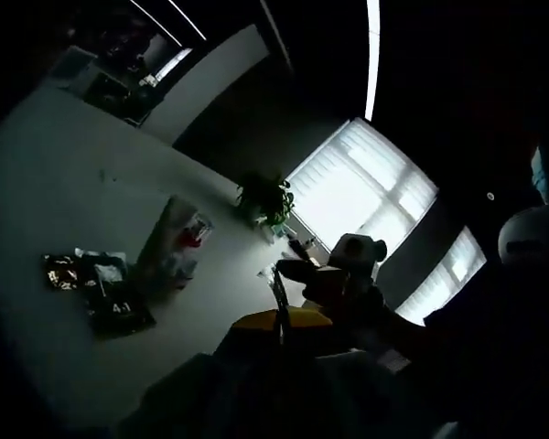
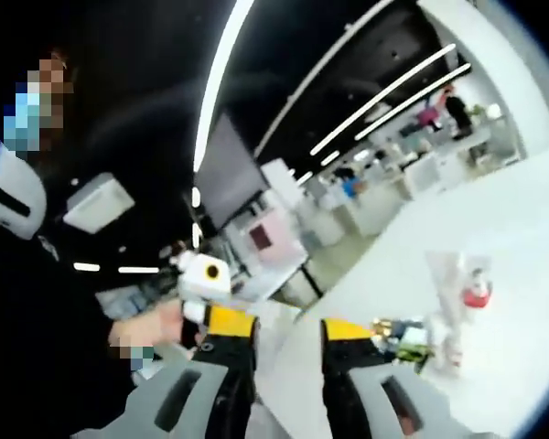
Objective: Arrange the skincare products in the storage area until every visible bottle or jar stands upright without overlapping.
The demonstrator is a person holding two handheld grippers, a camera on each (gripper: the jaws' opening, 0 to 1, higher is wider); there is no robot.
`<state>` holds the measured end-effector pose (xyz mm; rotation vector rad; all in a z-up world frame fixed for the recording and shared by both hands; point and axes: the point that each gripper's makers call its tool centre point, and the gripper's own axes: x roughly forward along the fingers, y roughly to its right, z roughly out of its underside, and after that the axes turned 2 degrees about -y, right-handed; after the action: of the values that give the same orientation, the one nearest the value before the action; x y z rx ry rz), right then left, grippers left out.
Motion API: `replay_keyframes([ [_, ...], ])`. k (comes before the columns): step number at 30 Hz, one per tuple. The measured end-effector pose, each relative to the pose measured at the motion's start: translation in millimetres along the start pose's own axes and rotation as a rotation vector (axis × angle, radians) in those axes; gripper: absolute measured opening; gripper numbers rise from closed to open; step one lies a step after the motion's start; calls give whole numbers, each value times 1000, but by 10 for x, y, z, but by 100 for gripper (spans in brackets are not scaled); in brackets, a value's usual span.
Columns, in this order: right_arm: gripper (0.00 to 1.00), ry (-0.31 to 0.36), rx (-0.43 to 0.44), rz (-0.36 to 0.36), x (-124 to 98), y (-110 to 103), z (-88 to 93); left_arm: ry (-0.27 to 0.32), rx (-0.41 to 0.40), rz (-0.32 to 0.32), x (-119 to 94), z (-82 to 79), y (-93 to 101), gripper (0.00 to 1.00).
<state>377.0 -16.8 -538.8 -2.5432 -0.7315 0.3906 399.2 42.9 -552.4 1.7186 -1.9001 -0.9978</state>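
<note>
On the white table (image 1: pixel 46 183) stands a clear plastic organizer (image 1: pixel 169 242) with a red-capped bottle (image 1: pixel 194 238) in it. The right gripper view has the same organizer (image 2: pixel 450 311) and red-capped bottle (image 2: pixel 477 291) at the right. My left gripper (image 1: pixel 280 320) is raised well off the table, its yellow-tipped jaws together and nothing seen between them; the view is very dark. My right gripper (image 2: pixel 288 352) is open and empty, also far from the products. The right gripper (image 1: pixel 334 274) shows in the left gripper view, and the left gripper (image 2: pixel 206 274), in a hand (image 2: pixel 146 329), comes in from the left.
Dark packets (image 1: pixel 96 288) lie flat on the table left of the organizer, seen again as dark packets (image 2: pixel 401 337) by my right jaw. A potted plant (image 1: pixel 265 201) stands at the table's far edge before bright windows (image 1: pixel 361 183). Desks and people (image 2: pixel 457 110) are far behind.
</note>
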Motion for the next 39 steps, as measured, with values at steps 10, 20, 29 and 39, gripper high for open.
replay_keyframes([
  [10,41,-91,-57,34,63,78,197,-35,-36,-42,-65,34,-299,0],
  [20,54,-180,-127,88,102,237,397,-92,-72,-85,-92,90,-663,0],
  [29,61,-215,-117,127,84,407,473,-121,-121,-138,-135,141,-1014,0],
  [39,74,-259,-99,185,28,594,634,-172,-167,-180,-180,276,-1383,0],
])
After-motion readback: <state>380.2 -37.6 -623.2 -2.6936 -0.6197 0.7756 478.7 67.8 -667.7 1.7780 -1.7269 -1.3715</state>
